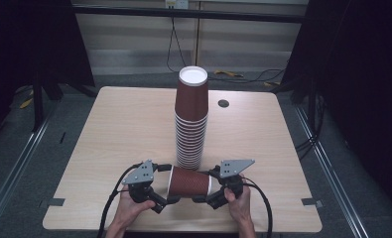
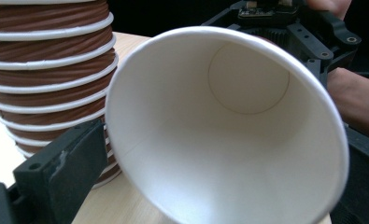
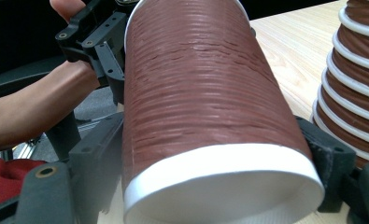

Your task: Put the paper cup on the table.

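Cup (image 1: pixel 189 183) held sideways between claws; left claw's far jaw hidden.

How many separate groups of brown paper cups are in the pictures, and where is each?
2. A tall stack of cups stands upside down mid-table; its exact cup number is unclear. One single cup lies sideways between the left gripper and right gripper.

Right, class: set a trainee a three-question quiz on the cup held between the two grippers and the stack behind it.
1. True or false: the held cup lies on its side.
2. Its open mouth faces which gripper: A left, B right?
3. What stands upside down on the table behind it?

Key: 1 true. 2 A. 3 The stack of cups.
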Demonstrator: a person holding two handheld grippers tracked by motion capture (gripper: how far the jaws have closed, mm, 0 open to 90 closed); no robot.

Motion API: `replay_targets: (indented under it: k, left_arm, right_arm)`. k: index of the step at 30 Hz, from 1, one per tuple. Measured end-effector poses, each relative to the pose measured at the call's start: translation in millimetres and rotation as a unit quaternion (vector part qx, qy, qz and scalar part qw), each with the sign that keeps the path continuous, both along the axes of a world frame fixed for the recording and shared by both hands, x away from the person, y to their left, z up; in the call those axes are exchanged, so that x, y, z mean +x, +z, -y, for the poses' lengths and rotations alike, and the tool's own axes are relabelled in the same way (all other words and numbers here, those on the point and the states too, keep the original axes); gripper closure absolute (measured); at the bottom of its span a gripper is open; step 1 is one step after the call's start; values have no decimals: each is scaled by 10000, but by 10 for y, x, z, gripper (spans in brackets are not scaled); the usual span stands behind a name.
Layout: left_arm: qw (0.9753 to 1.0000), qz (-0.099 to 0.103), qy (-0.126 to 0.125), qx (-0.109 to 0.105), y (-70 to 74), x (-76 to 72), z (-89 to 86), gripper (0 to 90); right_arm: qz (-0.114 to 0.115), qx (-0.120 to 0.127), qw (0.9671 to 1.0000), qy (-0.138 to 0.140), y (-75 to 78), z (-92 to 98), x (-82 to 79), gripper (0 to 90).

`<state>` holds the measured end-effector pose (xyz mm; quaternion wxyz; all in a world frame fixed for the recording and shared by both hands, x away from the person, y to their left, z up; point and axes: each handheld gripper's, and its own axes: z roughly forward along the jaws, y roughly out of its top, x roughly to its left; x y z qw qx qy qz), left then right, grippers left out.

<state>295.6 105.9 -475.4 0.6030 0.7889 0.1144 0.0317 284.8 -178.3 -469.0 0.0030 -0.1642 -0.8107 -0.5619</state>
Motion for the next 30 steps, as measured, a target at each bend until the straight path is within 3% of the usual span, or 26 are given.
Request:
replay_targets:
  k: [10,16,22,23,26,27,30]
  left_arm:
    - [10000,-5,-74,-57,-2,1,39,0]
    - [9997,-80,-201,-142,-12,12,48,0]
    - [9997,-154,-154,-143,-11,32,36,20]
    - [9993,-218,-248,-199,-13,40,30,23]
    - [9994,-190,-232,-192,1,36,8,27]
    - [9996,-163,-139,-181,17,24,-5,28]
    - [9995,-195,-167,-206,23,27,-13,33]
  right_arm:
    - [17,25,10000,72,4,-25,4,204]
    - [-5,50,9998,182,0,-36,11,204]
    - [-29,60,9998,194,-11,-33,29,203]
    - [-36,62,9998,190,-15,-33,32,203]
    - [-37,88,9998,173,-17,-46,29,198]
    - [-52,77,9998,150,-9,-64,18,187]
    - [-73,-54,9999,107,-15,-93,22,160]
